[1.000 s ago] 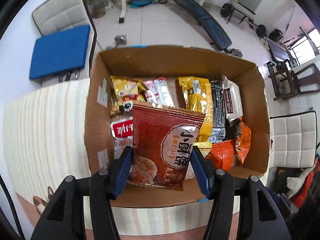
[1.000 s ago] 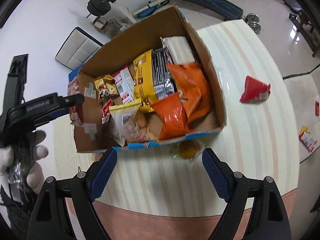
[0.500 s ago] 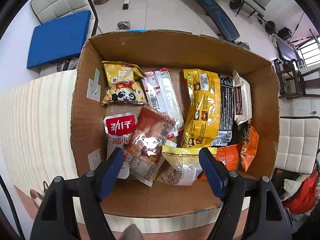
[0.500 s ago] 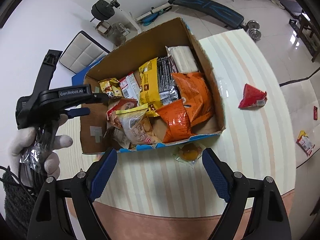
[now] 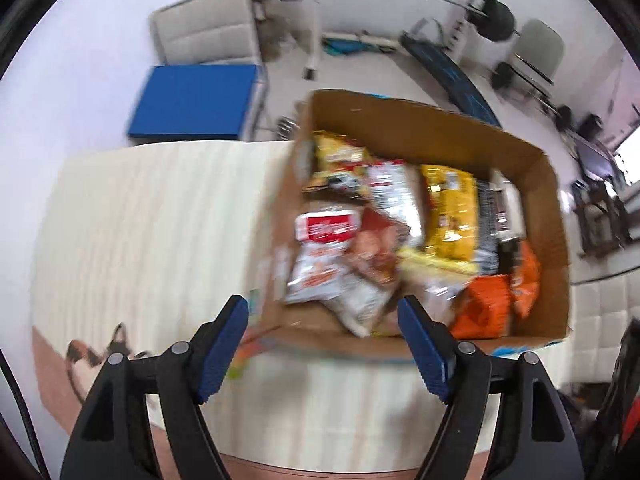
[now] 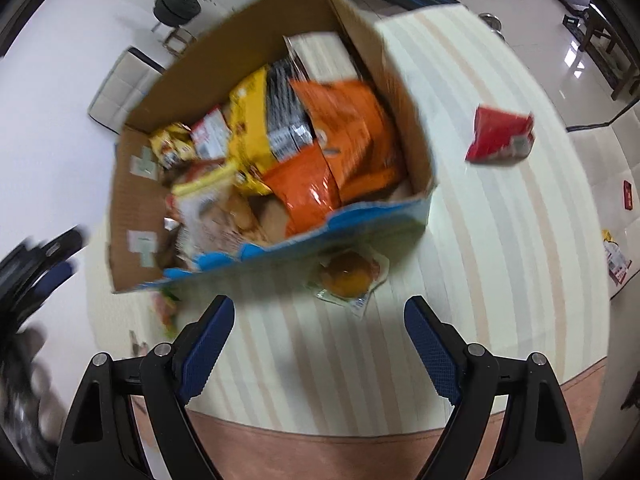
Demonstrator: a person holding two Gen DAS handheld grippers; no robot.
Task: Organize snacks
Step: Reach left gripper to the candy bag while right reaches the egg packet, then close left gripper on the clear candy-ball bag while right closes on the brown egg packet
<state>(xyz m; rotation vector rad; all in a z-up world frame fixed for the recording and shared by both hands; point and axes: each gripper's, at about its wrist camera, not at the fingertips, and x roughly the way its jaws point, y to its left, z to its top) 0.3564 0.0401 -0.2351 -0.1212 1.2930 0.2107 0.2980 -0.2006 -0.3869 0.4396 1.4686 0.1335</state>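
Observation:
A cardboard box full of snack packets stands on the striped table. The red-brown packet lies in it among the others. My left gripper is open and empty, in front of the box's near left corner. My right gripper is open and empty, over the table in front of the box. A clear packet with an orange round snack lies just beyond it against the box front. A red packet lies on the table to the right. Both views are motion-blurred.
A small green and orange packet lies by the box's near left corner. More packets lie at the far right. The table's front edge is close. Chairs and gym equipment stand behind.
My left gripper opened and dropped the red-brown packet into the box, then pulled back and left. My right gripper moved closer to the orange round snack packet.

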